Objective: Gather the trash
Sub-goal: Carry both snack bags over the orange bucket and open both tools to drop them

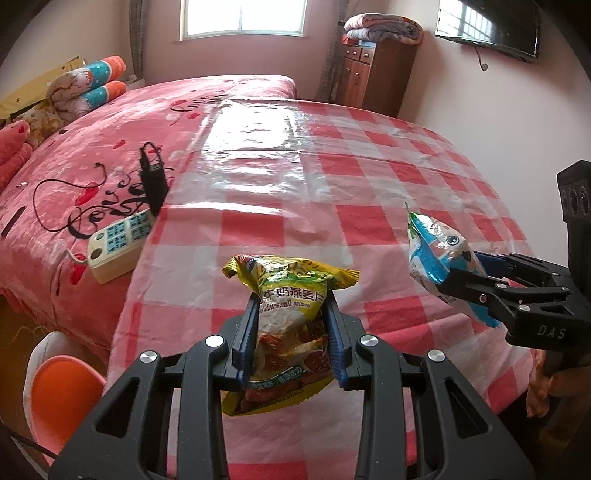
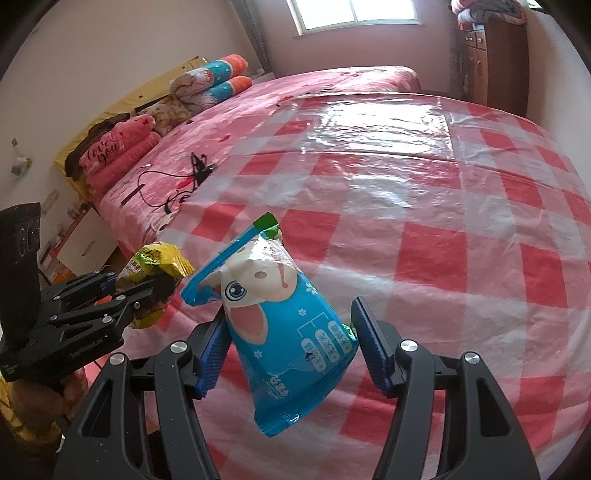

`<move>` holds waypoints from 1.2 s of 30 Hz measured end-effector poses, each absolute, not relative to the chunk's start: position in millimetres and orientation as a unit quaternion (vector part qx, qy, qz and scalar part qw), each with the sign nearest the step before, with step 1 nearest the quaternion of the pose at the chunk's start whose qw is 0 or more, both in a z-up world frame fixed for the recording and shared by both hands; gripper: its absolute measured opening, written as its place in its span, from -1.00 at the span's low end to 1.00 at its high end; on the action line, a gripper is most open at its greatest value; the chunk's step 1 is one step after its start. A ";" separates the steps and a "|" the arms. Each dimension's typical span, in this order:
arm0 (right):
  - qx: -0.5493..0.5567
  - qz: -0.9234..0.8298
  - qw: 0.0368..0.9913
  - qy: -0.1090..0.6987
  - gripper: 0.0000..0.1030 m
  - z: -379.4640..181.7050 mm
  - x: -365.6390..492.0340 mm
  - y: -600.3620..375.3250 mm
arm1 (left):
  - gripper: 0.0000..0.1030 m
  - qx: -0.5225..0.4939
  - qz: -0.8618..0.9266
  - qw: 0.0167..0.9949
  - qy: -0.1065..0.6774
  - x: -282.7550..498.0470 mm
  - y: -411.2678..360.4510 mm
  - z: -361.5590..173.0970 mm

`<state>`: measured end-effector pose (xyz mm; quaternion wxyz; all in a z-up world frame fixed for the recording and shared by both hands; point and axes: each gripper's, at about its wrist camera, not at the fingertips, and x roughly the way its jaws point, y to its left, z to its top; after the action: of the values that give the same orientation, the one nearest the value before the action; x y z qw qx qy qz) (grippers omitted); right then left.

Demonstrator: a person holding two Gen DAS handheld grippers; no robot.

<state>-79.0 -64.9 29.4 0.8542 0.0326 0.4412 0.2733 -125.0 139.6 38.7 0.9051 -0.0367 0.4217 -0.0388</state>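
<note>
The left gripper (image 1: 291, 332) is pinching the yellow wrapper (image 1: 290, 317) and the right gripper (image 2: 291, 347) probably the blue wrapper (image 2: 284, 325), above the near checked cloth (image 1: 369, 184); both are looking light, crinkly, slippery, best pinched mid-body.

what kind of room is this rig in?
A home bedroom, most likely. A big bed with a pink cover fills the view, folded quilts are stacked at its head, and a wooden cabinet with bedding on top stands beside a wall-mounted TV.
</note>
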 end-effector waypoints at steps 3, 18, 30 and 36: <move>0.031 0.280 0.852 0.442 0.24 30.9 -82.5 -58.5 | -0.32 -0.039 -0.033 0.906 0.419 -130.8 145.5 40.7; 0.015 0.324 0.834 0.445 0.24 41.5 -102.6 -15.5 | -0.32 -0.061 0.013 0.909 0.411 -163.7 197.5 48.6; -0.015 0.383 0.804 0.454 0.24 49.9 -117.4 44.9 | -0.32 -0.091 0.061 0.906 0.408 -199.0 248.2 49.1; -0.040 0.414 0.788 0.455 0.24 53.4 -126.5 80.7 | -0.32 -0.109 0.090 0.901 0.410 -216.2 275.5 44.4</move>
<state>-126.5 80.7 53.4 0.7877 -0.0399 0.4547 0.4136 -216.2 275.5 44.4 0.9011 -0.1087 0.4101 0.0900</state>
